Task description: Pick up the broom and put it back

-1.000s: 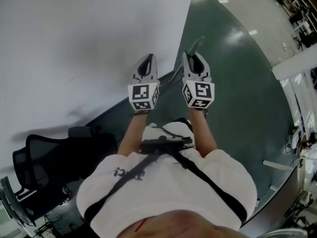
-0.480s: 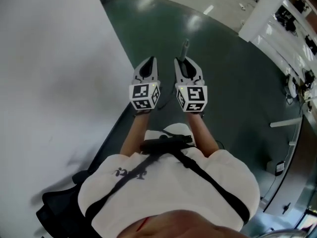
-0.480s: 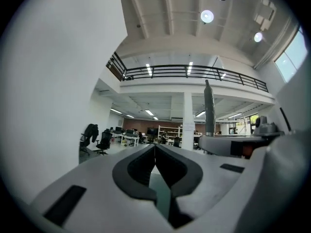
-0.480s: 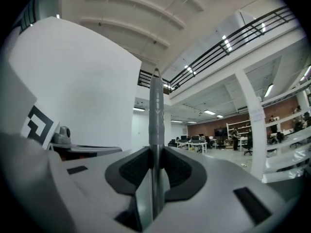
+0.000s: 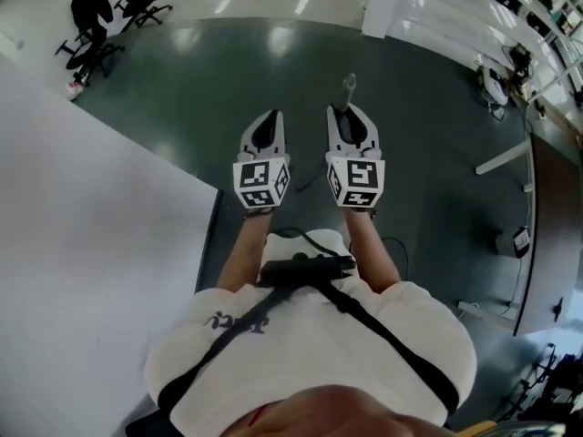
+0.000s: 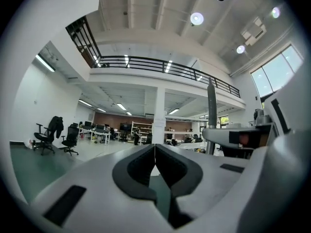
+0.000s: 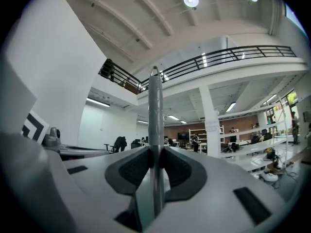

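Carrying record: broom in right gripper

1. Right gripper (image 7: 155, 152): pads pinched on the grey broom handle (image 7: 155, 106), which stands upright between them with its rounded top above the jaws. Only the handle shows.
2. Left gripper (image 6: 154, 154): jaws pressed together with nothing between them. It is held level just beside the right gripper, apart from the handle.
3. Surroundings: dark green floor (image 5: 437, 107), white wall (image 5: 82, 244) along its left edge, office chairs (image 5: 109, 16) at its far left corner.

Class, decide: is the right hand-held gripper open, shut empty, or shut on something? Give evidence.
Shut on the broom handle: the right hand-held gripper's pads press both sides of that upright grey pole.
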Action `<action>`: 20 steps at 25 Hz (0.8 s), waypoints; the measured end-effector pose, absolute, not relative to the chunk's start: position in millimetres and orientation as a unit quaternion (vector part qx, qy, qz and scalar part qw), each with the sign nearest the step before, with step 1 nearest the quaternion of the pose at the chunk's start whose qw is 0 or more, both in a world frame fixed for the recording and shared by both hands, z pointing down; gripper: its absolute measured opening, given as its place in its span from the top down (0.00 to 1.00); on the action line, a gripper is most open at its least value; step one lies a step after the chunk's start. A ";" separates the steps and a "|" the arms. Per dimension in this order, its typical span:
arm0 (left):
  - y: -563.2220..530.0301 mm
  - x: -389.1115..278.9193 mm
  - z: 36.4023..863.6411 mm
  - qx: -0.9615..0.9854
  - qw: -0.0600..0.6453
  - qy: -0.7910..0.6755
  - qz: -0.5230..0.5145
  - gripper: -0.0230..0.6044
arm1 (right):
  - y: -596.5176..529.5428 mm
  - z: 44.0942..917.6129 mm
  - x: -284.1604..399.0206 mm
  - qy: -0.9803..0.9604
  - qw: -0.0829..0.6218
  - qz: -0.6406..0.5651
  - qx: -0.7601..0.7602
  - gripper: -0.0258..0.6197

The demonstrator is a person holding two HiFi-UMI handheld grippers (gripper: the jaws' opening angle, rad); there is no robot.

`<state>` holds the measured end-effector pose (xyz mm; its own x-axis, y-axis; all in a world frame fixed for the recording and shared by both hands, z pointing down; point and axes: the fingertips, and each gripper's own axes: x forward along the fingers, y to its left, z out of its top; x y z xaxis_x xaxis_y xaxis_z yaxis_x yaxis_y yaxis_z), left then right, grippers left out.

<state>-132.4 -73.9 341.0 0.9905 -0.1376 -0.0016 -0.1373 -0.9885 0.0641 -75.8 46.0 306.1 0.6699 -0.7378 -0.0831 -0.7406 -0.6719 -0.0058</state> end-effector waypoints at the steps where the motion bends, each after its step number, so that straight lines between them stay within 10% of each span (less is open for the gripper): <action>1: -64.2 -121.3 340.6 0.998 0.029 -0.057 -0.003 0.94 | 58.1 310.5 -66.7 0.392 0.016 0.035 -0.919 0.81; 20: 29.1 189.3 381.8 0.994 0.001 0.105 0.041 0.94 | 135.6 364.5 199.8 0.295 0.016 -0.012 -0.955 0.81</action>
<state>189.3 29.1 381.8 0.9746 0.2088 0.0811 0.2086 -0.9779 0.0112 199.8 135.6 364.5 0.8260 -0.5636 0.0135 -0.5628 -0.8257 -0.0374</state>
